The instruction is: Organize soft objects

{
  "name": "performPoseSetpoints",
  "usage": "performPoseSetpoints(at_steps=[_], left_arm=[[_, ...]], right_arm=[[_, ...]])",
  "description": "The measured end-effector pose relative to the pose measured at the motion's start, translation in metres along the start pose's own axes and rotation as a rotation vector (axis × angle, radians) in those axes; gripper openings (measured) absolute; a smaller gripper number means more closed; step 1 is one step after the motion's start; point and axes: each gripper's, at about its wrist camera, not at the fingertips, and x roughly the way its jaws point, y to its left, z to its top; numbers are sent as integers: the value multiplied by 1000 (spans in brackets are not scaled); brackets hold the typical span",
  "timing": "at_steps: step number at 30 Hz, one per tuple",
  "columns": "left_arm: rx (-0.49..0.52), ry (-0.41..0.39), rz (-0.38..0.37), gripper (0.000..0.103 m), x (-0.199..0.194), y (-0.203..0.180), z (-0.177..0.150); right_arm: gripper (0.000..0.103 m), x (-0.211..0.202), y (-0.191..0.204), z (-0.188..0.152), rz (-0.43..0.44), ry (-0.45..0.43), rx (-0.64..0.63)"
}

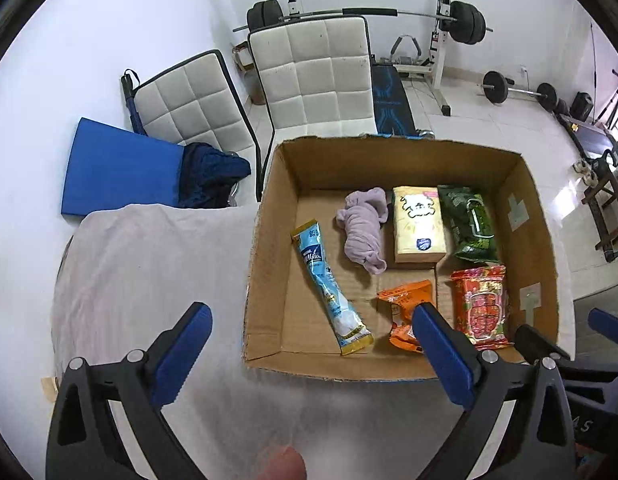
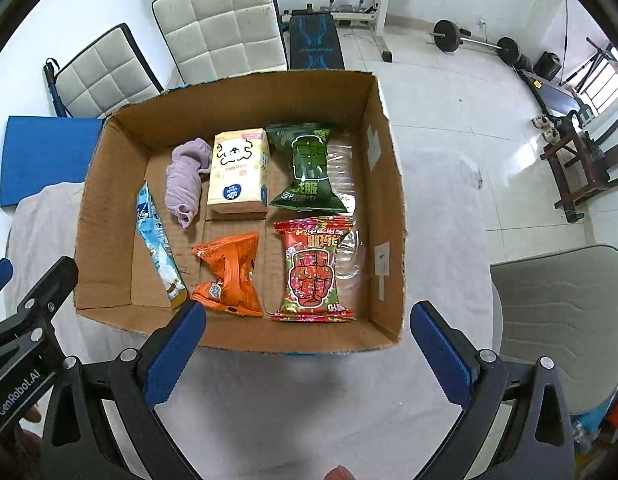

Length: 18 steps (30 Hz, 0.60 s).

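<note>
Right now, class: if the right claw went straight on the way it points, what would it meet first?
Probably the box's near wall; beyond it lies the red packet. Depth is uncertain.

The cardboard box (image 2: 383, 184) sits open-topped and holds six soft items. Back row: a rolled lilac cloth (image 2: 185, 178), a cream tissue pack (image 2: 239, 172) lying flat, a green packet (image 2: 307, 168). Front row: an orange packet (image 2: 229, 274) (crumpled), a red packet (image 2: 311, 268). A long blue pouch (image 2: 157, 246) lies along the left wall.
</note>
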Motion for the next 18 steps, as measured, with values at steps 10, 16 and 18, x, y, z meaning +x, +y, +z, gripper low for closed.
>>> performPoseSetpoints(at_steps=[10,16,18], left_arm=[[5,-74,-1,103,-60,3,-13],[0,-111,-26,103,-119,13,-40],[-2,-118,-35,103,-140,16,-52]], right_arm=[[103,-47,-3,-25,4,-69,9],[103,-101,-12,-61,51,-143,37],[103,-119,-15,-76,43,-164,34]])
